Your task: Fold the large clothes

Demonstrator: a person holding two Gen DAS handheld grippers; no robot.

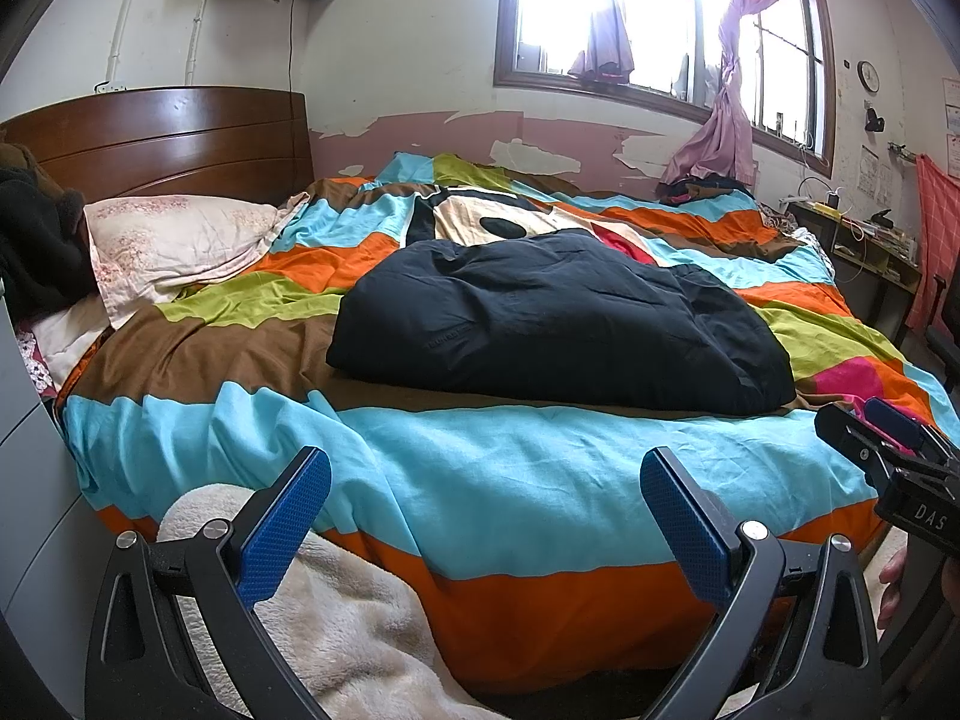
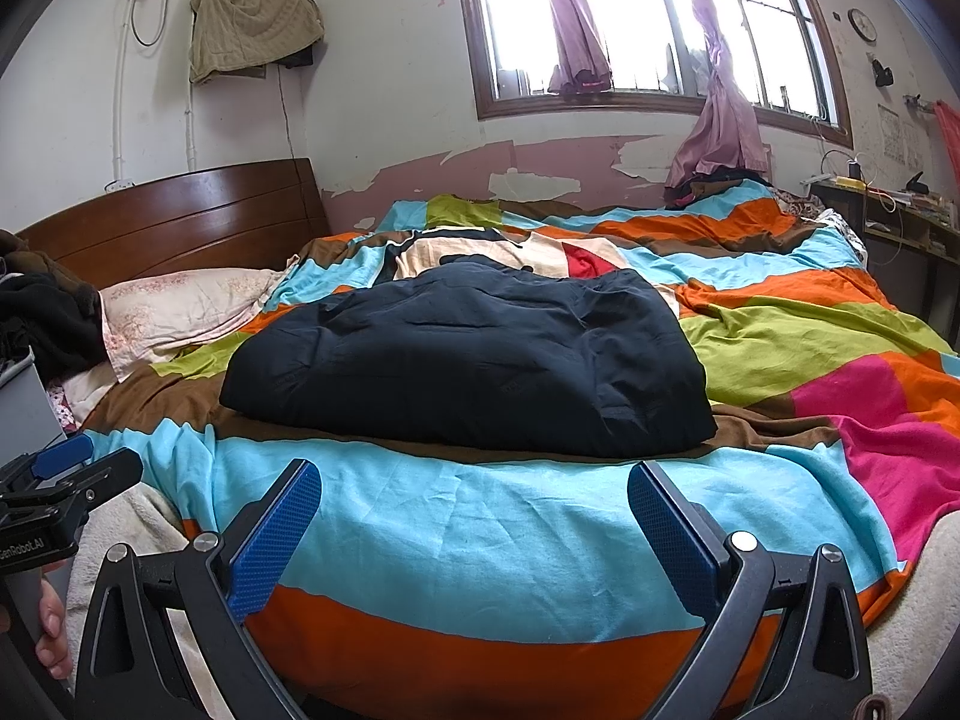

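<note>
Left wrist view: low at near bed edge, left of centre, facing far wall and window (image 1: 660,18) across striped quilt (image 1: 510,468). Right wrist view: same height, slightly further right, same heading. Both share dark folded garment (image 2: 474,360), headboard (image 2: 174,216), pillow (image 1: 174,240). Each catches the other gripper at its frame edge.

Behind the dark garment (image 1: 558,318), part of the quilt's (image 1: 480,480) cartoon print hidden. Left of the garment, headboard (image 1: 162,138) cut by the frame edge, its foot hidden behind the pillow (image 1: 174,246). Far right of the garment, wall clock (image 1: 867,75) too small to read; desk clutter (image 1: 864,228) indistinct. Above it, window (image 2: 600,18) blown out, outside unreadable.
</note>
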